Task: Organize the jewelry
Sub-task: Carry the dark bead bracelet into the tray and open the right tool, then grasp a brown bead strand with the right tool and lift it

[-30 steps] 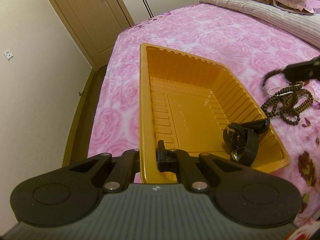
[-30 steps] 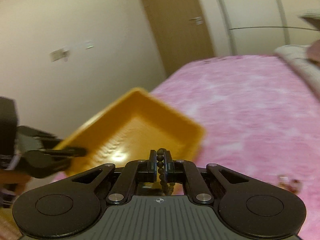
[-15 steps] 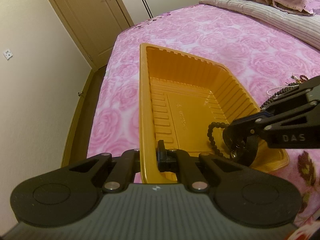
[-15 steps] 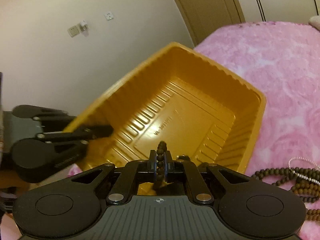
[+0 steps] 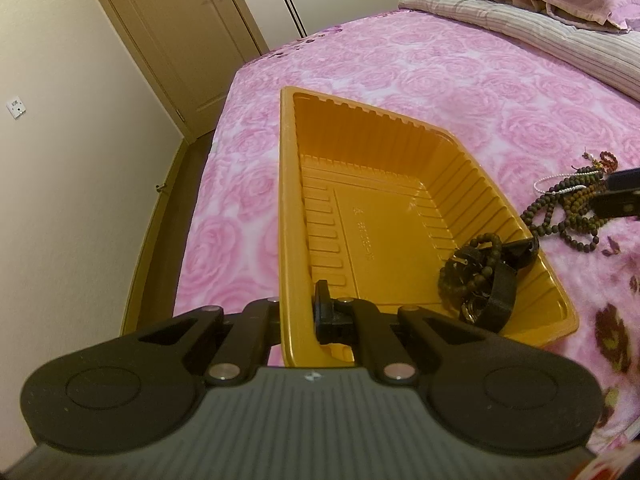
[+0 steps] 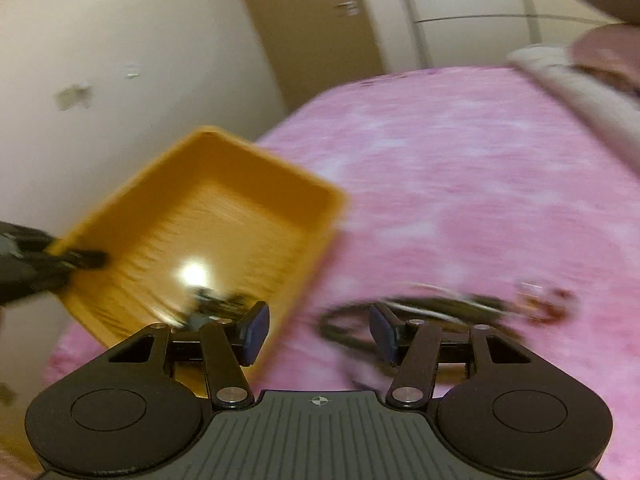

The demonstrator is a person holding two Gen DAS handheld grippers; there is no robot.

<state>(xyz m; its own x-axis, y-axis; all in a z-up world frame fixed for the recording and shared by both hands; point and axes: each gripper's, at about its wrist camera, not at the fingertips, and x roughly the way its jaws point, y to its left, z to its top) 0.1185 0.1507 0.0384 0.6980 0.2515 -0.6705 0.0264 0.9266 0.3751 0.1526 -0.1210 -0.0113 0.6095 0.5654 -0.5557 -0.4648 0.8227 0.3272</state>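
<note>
An orange plastic tray (image 5: 289, 208) lies on the pink bed. My left gripper (image 5: 298, 312) is shut on the tray's near left rim. In the tray's near right corner lie a dark bead bracelet (image 5: 476, 258) and a black strap piece (image 5: 502, 296). More bead strands (image 5: 568, 212) lie on the bedspread right of the tray. My right gripper (image 6: 319, 332) is open and empty, over the bedspread between the tray (image 6: 256, 168) and the blurred bead strands (image 6: 440, 308). Its tip shows at the right edge of the left wrist view (image 5: 620, 196).
The pink rose bedspread (image 5: 460, 72) stretches beyond the tray. A striped quilt and pillow (image 5: 560, 12) lie at the far right. The bed's left edge drops to a floor gap beside the beige wall (image 5: 60, 160). A wooden door (image 5: 180, 32) stands beyond.
My right gripper carried the dark bead bracelet over the tray, opened and let it drop into the near right corner, then swung right toward the bead strands. The left gripper has not moved.
</note>
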